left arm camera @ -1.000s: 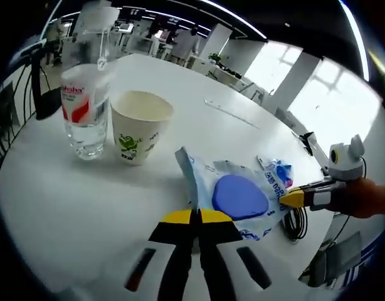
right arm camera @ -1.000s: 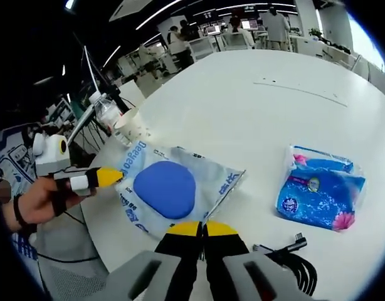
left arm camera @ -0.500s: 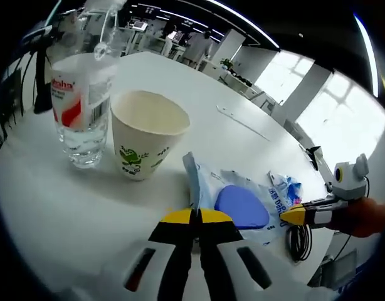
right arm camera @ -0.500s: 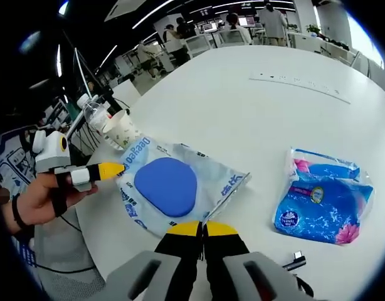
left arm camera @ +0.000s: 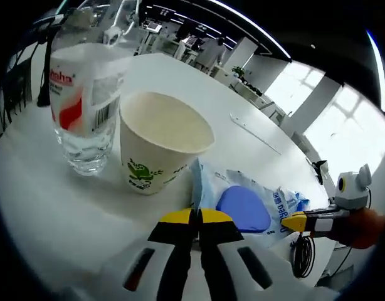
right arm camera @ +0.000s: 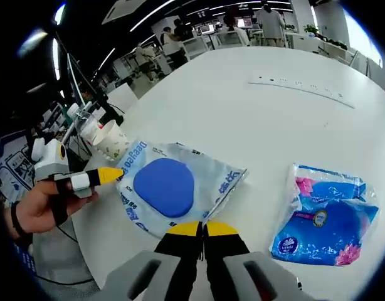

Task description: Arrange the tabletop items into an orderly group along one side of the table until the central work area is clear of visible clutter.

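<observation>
Both tongs, left tongs and right tongs, are clamped on opposite edges of the wipes pack, at the paper cup's 4 o'clock. It looks light, limp, slippery: keep your hold on the crimped seams.

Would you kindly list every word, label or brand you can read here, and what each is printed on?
"...haha" on the water bottle label; its barcode is unreadable.
"Deeyeo" on the wipes pack; its other print is too small.
Paper cup: green cartoon, characters unreadable.
Blue tissue pack: print too small.
</observation>
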`<state>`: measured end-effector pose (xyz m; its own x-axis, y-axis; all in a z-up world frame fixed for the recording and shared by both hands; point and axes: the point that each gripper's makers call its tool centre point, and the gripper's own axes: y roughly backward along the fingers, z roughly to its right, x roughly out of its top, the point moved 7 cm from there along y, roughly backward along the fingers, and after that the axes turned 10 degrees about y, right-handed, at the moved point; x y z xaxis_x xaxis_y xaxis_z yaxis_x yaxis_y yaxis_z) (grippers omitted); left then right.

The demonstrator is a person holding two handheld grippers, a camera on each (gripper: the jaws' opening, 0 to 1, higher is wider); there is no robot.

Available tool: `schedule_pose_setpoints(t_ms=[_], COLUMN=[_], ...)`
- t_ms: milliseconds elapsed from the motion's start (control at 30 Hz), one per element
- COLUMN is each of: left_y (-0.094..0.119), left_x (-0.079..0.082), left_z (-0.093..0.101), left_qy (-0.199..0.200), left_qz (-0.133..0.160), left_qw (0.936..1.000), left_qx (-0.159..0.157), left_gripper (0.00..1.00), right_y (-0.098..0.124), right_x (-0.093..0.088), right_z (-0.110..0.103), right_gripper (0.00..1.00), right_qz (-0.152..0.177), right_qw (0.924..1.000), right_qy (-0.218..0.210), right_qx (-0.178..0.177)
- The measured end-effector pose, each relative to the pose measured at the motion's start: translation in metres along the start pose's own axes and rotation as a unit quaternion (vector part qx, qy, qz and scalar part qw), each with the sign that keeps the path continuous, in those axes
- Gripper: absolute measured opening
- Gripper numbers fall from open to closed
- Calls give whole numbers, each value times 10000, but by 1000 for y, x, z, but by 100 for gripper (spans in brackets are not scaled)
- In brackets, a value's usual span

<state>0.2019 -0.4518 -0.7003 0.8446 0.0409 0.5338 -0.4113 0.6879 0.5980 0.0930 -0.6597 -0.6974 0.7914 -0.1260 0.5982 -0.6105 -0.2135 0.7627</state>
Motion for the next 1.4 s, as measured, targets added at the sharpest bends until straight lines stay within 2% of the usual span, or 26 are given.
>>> schedule_pose_setpoints(t_ms=[167,367,467,567,767,967,1033,1200,1267,1367,1400], left_y=[0,6,17,26,42,57,61,77,75,89,95], left_x=[-3,-2,-3,-2,-6,-19,-21,-30,-24,-26,-25], left_z=[-3,-13,-20,-26,-33,-32,-36,-37,-40,-35,-33], left_qy=[63,50,53,104,-2,-233,-223,-283,-403,-598,-796], left_qz=[41,54,56,95,160,121,133,150,115,122,142], left_qw=[10000,10000,9999,9999,9999,9996,9997,9995,9991,9981,9967], left_qx=[56,67,78,100,49,-37,-27,-8,4,-37,-55], left_gripper=[2,14,16,21,21,21,21,21,22,24,25], right_y=[1,-2,-1,6,14,31,39,47,50,55,57], right_x=[-2,-5,-10,-15,-16,-21,-21,-21,-25,-29,-31], right_z=[-2,1,0,-1,4,-6,-10,-4,-1,1,1], right_gripper=[0,9,14,14,18,17,17,17,18,20,20], right_qz=[-18,-79,-147,-165,-108,-93,-35,143,163,179,204], right_qw=[10000,9997,9994,9993,9991,9985,9982,9978,9978,9979,9979], right_qy=[-21,81,124,109,64,219,186,99,115,92,67], right_qx=[-59,-207,-275,-314,-396,-490,-565,-639,-626,-619,-607])
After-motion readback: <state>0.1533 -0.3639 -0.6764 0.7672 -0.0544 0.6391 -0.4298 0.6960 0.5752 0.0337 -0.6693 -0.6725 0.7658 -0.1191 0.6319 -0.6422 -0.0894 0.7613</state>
